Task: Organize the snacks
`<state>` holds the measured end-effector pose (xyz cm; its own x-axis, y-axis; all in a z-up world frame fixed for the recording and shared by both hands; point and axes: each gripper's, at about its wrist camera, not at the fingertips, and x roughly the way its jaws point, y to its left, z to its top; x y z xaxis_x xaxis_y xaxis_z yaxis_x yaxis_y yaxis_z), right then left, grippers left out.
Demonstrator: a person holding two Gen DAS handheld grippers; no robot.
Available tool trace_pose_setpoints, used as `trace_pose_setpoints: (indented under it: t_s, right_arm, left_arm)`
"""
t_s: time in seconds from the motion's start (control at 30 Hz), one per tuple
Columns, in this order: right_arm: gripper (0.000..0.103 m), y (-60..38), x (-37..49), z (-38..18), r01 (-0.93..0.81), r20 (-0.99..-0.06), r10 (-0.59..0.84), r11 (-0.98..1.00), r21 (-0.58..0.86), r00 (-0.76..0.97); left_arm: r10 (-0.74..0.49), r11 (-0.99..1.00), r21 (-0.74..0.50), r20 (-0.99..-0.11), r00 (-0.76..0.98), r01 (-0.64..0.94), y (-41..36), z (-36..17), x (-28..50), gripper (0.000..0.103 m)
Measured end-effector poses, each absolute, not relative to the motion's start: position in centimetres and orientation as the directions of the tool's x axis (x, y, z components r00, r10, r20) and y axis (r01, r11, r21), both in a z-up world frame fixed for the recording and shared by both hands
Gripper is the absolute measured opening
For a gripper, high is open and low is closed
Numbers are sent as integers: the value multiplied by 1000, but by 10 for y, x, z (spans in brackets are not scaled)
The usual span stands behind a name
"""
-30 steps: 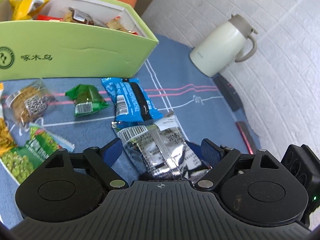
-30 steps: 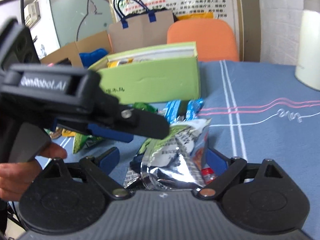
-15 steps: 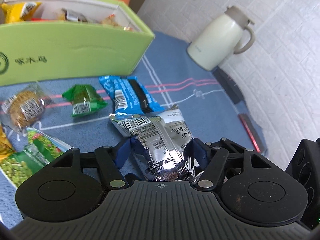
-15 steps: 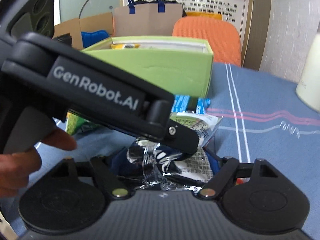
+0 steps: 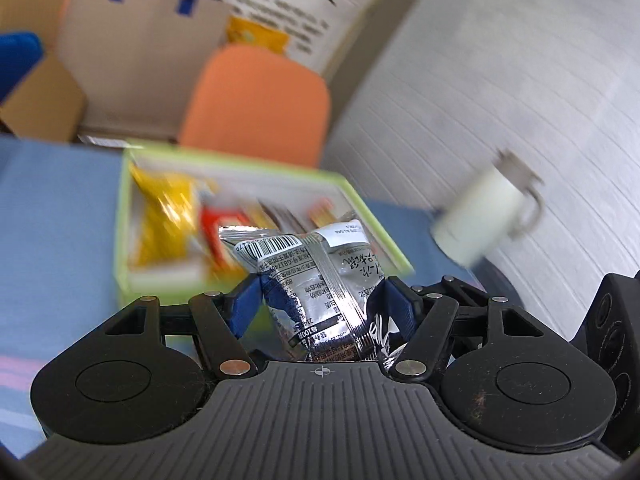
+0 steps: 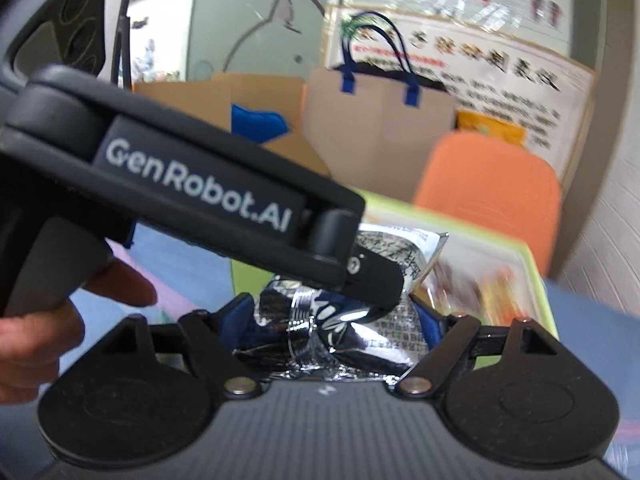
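Blue cloth covers the desk (image 5: 56,216). At left in the right wrist view a hand (image 6: 44,332) grips the left claw's handle. Green box (image 5: 120,240) sits on the desk, snacks inside, blurred. Left claw (image 5: 320,300) is clamped partway on a silver snack packet (image 5: 316,280), both pads pressing its sides, packet lifted in front of the box. Right claw (image 6: 336,320) pinches the same packet (image 6: 400,320), its jaws having just widened slightly. Orange chair (image 5: 260,100) stands behind the box. White jug (image 5: 480,216) stands at far right on the desk, blurred.
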<state>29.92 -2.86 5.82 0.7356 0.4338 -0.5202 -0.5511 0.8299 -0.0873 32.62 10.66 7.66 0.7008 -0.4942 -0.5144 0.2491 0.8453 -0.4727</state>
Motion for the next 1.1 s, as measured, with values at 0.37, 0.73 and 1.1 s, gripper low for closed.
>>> trace_pose_setpoints:
  t_s: [0.37,0.73,1.1]
  right_arm:
    - [92,-53,359,78,-501,-474,414,863,-67,777]
    - [92,-124,237,36,-375,-537,406,911,174,739]
    - [92,-234,134,-8,-13,-613,161,971,240,774]
  left_arm:
    - [-396,890,-417,-505,767,185,128,91,398,71]
    - [-438,850,-499,-488,755,171,142,53,285,78]
    - [-685,716,-619,-534,496,323,24,6,248,72]
